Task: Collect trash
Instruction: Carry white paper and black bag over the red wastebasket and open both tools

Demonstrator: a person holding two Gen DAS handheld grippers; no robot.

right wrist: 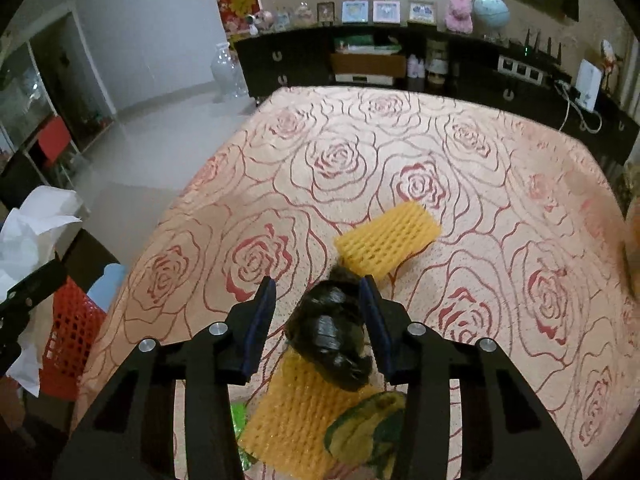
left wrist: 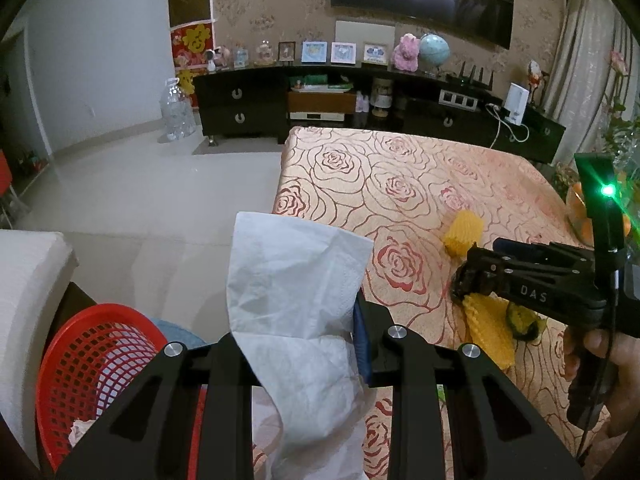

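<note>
Left wrist view: left gripper (left wrist: 300, 344) clamps a soft, light tissue (left wrist: 296, 280) near the red basket (left wrist: 92, 356).
Right gripper (right wrist: 320, 312): open, straddling a crumpled black bag (right wrist: 332, 332) on the counter (right wrist: 500, 200); squeezes easily, take its middle.

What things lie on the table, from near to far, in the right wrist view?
Green and yellow peel → near yellow foam net → black crumpled bag, between the open right tongs → far yellow foam net.
</note>
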